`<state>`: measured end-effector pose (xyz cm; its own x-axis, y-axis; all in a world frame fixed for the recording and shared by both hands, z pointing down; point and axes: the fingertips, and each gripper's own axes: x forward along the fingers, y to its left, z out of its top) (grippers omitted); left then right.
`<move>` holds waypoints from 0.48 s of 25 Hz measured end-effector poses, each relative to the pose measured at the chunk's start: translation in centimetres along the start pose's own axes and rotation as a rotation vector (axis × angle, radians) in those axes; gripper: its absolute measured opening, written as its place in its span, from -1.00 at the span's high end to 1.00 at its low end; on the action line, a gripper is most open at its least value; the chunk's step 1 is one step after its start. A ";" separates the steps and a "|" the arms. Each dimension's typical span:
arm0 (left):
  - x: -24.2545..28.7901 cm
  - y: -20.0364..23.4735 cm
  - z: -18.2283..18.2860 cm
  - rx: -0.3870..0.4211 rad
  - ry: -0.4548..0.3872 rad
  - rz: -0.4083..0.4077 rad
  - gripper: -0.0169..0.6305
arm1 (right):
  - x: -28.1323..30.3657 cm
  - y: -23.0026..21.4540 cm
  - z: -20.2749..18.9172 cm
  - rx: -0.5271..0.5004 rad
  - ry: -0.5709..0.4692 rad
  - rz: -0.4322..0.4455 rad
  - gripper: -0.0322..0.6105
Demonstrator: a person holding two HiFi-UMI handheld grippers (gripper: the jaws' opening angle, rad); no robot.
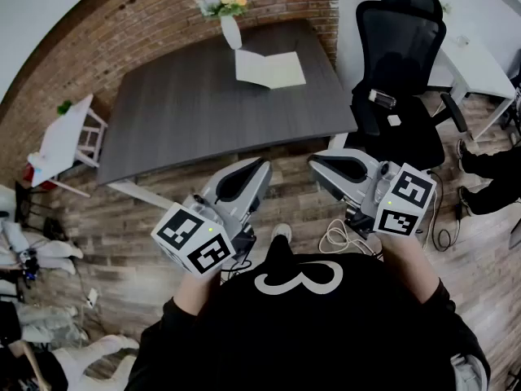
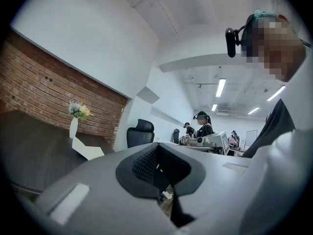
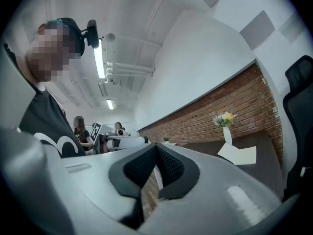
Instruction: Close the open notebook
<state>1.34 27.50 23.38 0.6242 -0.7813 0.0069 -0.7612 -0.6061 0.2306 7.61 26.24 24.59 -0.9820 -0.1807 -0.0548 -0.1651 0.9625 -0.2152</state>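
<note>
Left tongs (image 1: 260, 167), right tongs (image 1: 314, 163) closed | open notebook (image 1: 270, 69) long axis left-right

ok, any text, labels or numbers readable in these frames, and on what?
"3": a large white figure on the person's black shirt; it may be a logo rather than a digit.
No letters: left marker cube and right marker cube carry only square black-and-white patterns.
Cannot tell: open notebook, whose pages look blank but are too small to read.
Nothing else is legible.
</note>
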 end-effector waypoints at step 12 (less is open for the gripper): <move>0.5 0.2 -1.4 -0.001 0.016 0.007 0.91 | -0.1 -0.9 -1.1 0.019 0.010 -0.001 0.89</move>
<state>1.71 27.20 24.80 0.6214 -0.7831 0.0243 -0.7656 -0.6004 0.2310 7.79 25.65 25.86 -0.9827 -0.1797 -0.0446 -0.1646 0.9583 -0.2337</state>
